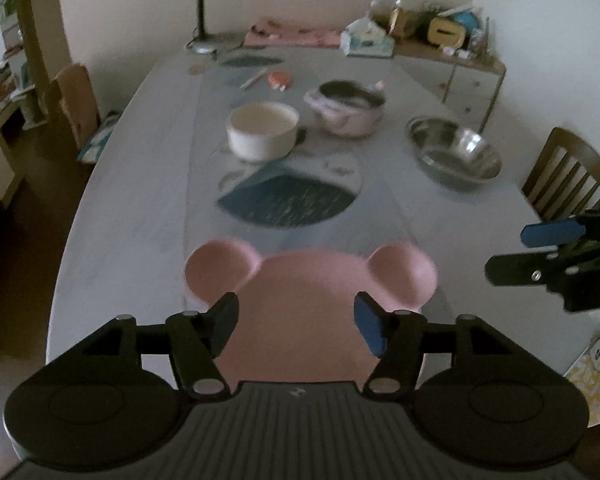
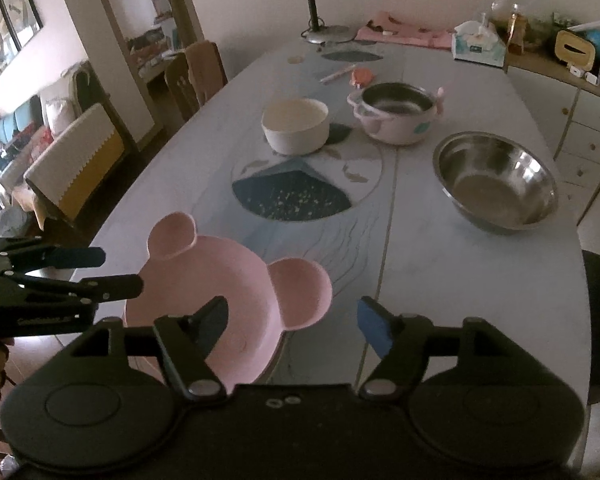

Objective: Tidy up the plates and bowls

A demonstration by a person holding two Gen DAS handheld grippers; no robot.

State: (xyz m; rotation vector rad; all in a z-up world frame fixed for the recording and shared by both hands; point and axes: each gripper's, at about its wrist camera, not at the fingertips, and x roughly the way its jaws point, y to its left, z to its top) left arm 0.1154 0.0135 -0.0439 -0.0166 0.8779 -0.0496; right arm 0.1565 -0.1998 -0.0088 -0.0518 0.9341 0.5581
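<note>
Both claws spread over the pink bear plate at the near end of the table.

The left claw (image 1: 296, 322) and right claw (image 2: 292, 326) both stand apart, gripping nothing. The pink plate (image 2: 220, 292) lies flat on the table (image 2: 460, 280) just below them. From the plate, the white bowl (image 2: 295, 125) sits at twelve o'clock, the pink pot (image 2: 396, 118) at one, and the steel bowl (image 2: 496, 180) at two, all well apart. A good next move is probably to lift clear, then take each bowl by its rim, pinching squarely so that it does not tip.
</note>
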